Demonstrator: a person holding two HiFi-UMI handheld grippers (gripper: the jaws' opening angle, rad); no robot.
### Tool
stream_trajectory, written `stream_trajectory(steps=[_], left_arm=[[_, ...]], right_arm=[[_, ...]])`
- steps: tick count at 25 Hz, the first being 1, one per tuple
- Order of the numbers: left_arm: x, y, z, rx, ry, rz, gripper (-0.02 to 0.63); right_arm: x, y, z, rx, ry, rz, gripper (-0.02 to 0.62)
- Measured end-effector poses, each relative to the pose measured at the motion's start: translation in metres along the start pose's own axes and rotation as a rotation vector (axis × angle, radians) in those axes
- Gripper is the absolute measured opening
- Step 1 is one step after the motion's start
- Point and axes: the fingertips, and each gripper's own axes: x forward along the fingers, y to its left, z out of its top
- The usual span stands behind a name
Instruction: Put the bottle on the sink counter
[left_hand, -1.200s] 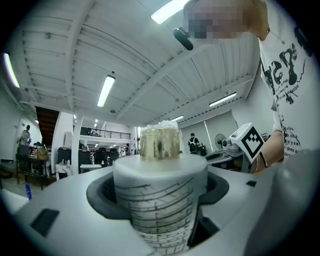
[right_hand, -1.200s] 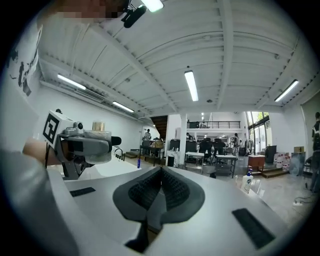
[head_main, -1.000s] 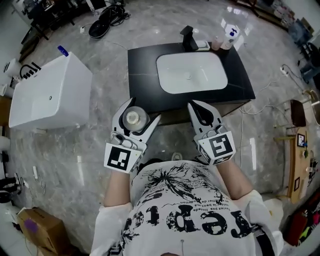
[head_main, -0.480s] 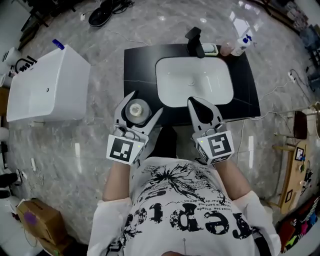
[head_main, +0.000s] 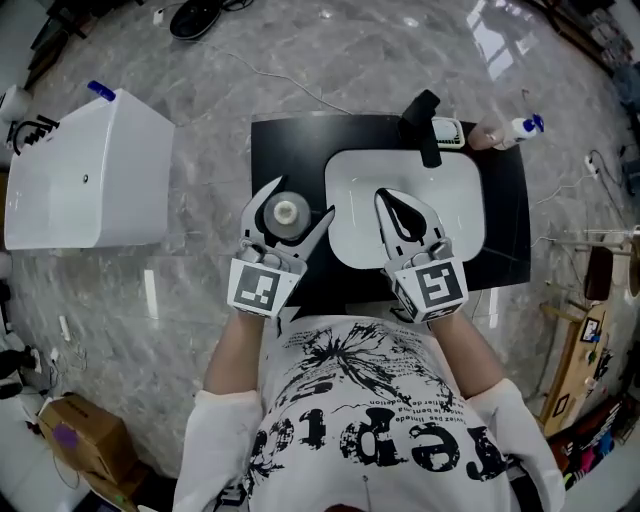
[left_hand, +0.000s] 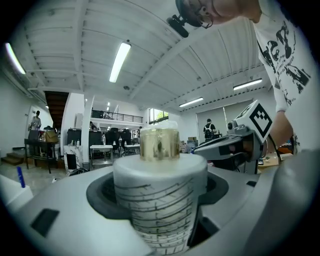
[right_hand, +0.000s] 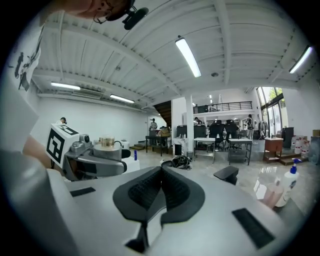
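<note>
The bottle (head_main: 288, 212) has a white patterned body and a gold-tinted clear cap. It stands upright between the jaws of my left gripper (head_main: 292, 207), which is shut on it. In the head view it hangs over the left part of the black sink counter (head_main: 290, 150), beside the white basin (head_main: 452, 200). The left gripper view has the bottle (left_hand: 159, 200) filling the middle. My right gripper (head_main: 396, 207) is shut with nothing in it, over the basin's near left edge. In its own view the right gripper (right_hand: 161, 192) has its black pads pressed together.
A black faucet (head_main: 425, 125) stands at the back of the basin, with a soap dish (head_main: 447, 131) beside it. A pink bottle (head_main: 488, 136) and a white spray bottle (head_main: 522, 127) sit at the counter's back right. A white tub (head_main: 80, 180) stands to the left on the marble floor.
Both grippers have moved forward from in front of the counter to above it. The bottle stays held in the left gripper; the right gripper stays shut.
</note>
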Motion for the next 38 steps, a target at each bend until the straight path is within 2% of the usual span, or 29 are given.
stream_trajectory(steps=[5, 11, 15, 20, 31, 38], left_arm=[[0.049, 0.053, -0.047, -0.055, 0.037, -0.014, 0.348], [0.092, 0.099, -0.124, -0.070, 0.189, -0.042, 0.348], [0.117, 0.119, -0.166, -0.086, 0.257, -0.045, 0.348], [0.137, 0.128, -0.209, -0.068, 0.369, -0.055, 0.348], [0.163, 0.136, -0.239, -0.039, 0.481, -0.063, 0.348], [0.159, 0.139, -0.242, -0.068, 0.490, -0.023, 0.348]], right_arm=[[0.067, -0.017, -0.011, -0.006, -0.012, 0.040, 0.014], [0.133, -0.036, -0.048, 0.038, 0.026, 0.045, 0.014], [0.163, -0.051, -0.073, 0.065, 0.064, 0.030, 0.014], [0.183, -0.063, -0.096, 0.086, 0.111, 0.027, 0.015], [0.204, -0.083, -0.116, 0.126, 0.140, 0.009, 0.015], [0.207, -0.083, -0.120, 0.136, 0.141, 0.004, 0.015]])
